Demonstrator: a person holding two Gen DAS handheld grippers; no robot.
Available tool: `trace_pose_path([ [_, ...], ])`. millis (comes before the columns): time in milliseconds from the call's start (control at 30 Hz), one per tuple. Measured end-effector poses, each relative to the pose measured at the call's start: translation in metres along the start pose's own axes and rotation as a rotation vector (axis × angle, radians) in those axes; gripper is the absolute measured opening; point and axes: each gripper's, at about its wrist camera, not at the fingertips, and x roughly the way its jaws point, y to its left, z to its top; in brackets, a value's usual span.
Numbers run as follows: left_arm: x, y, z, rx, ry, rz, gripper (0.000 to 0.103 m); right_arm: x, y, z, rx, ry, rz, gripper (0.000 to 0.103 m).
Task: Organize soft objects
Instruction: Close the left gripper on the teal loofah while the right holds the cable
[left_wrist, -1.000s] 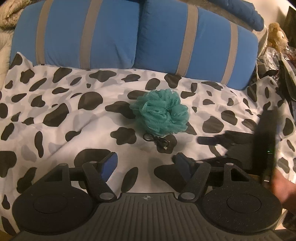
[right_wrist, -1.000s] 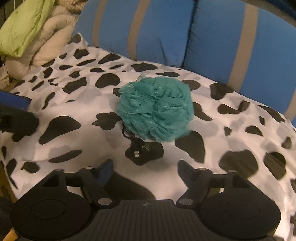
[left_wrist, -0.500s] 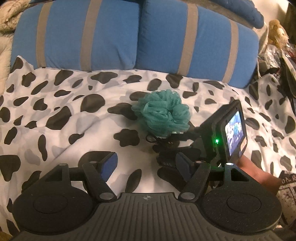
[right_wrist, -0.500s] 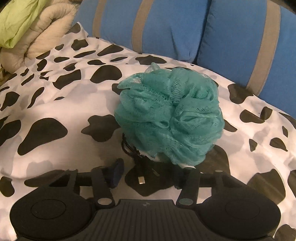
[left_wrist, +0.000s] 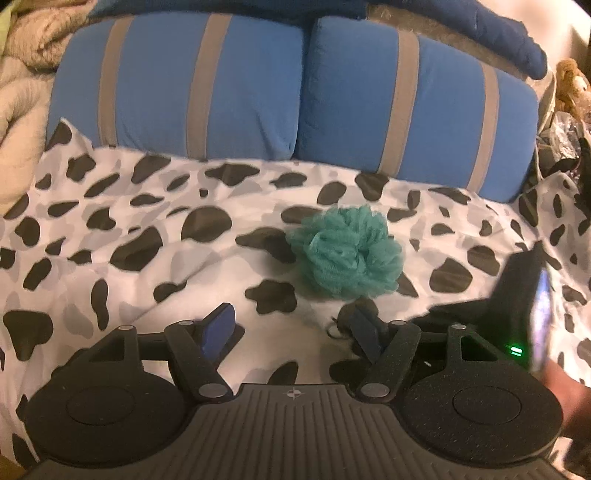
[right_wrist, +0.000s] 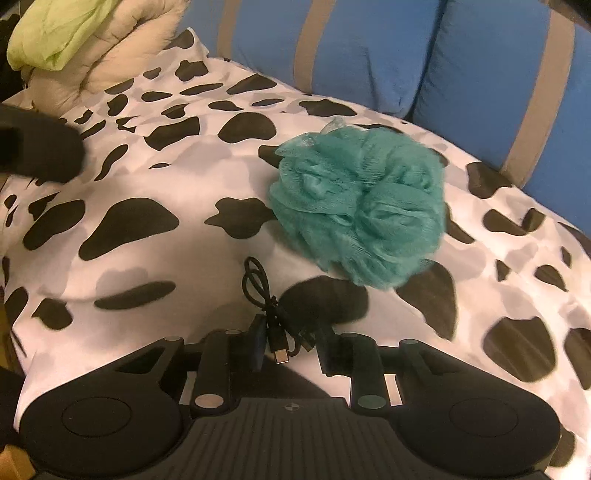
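A teal mesh bath pouf (left_wrist: 345, 254) (right_wrist: 360, 210) lies on the cow-print blanket (left_wrist: 129, 258), in front of two blue pillows. Just below the pouf a small coiled black cable (right_wrist: 267, 299) stretches toward my right gripper (right_wrist: 291, 345), whose jaws are closing, and the pads pinch the cable's plug end. In the left wrist view the right gripper's body (left_wrist: 517, 314) sits at the right, beside a person's hand. My left gripper (left_wrist: 293, 326) hovers open over the blanket, short of the pouf, with nothing between its blue pads.
Two blue pillows with grey stripes (left_wrist: 406, 110) (right_wrist: 369, 48) line the back. A beige quilted blanket (right_wrist: 110, 62) and a lime cloth (right_wrist: 59, 29) are piled at the left. A plush toy (left_wrist: 569, 77) and clutter sit at the far right.
My right gripper came in low under the pouf, narrowed its jaws around the cable, then drew back, and the cable now trails away from the pouf. The left gripper stayed put.
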Motion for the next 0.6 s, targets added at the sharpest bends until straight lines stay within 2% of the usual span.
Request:
trace_pose_path([
  [133, 0.004, -0.012, 0.002, 0.035, -0.054, 0.004, 0.069, -0.024, -0.012, -0.008, 0.016, 0.002, -0.024, 0.03],
  [333, 0.025, -0.026, 0.008, 0.069, -0.081, -0.047, 0.069, -0.063, -0.035, -0.022, 0.063, 0.0, -0.083, 0.03],
  [600, 0.065, -0.029, 0.016, 0.064, -0.07, -0.105, 0.069, -0.126, -0.05, -0.046, 0.081, -0.044, -0.117, 0.03],
])
